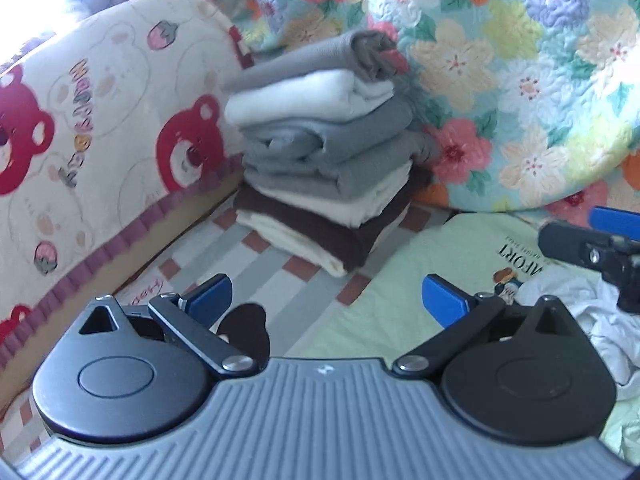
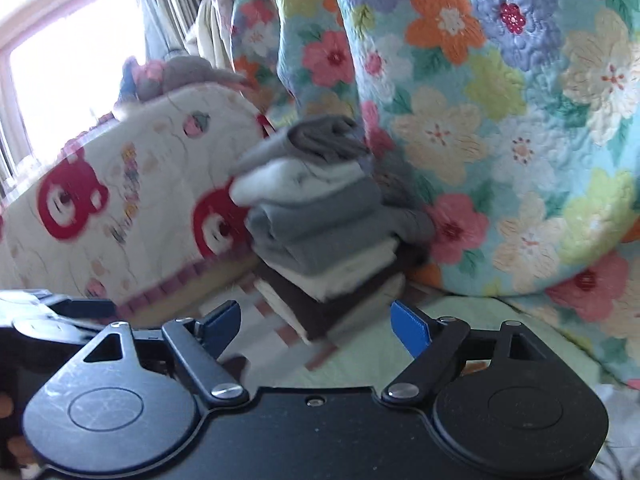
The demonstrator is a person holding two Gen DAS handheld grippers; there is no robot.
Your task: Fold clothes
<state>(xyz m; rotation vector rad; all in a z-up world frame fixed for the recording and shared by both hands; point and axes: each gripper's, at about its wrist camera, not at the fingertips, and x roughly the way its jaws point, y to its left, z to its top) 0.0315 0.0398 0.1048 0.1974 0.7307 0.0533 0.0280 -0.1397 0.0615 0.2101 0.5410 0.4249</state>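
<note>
A stack of folded clothes (image 1: pixel 320 152) in grey, white and brown stands on the bed ahead, also in the right wrist view (image 2: pixel 320 224). A pale green shirt (image 1: pixel 420 280) with print lies flat in front of it. A crumpled white garment (image 1: pixel 580 320) lies on the green shirt at right. My left gripper (image 1: pixel 326 300) is open and empty, held above the bed before the stack. My right gripper (image 2: pixel 316 324) is open and empty; its fingers (image 1: pixel 608 220) show at the right edge of the left wrist view.
A cream bear-print cushion (image 1: pixel 100 140) stands at the left beside the stack. A floral quilt (image 1: pixel 520 80) rises behind and to the right. The bed sheet (image 1: pixel 260 264) is striped with red squares. A bright window (image 2: pixel 68 72) is at far left.
</note>
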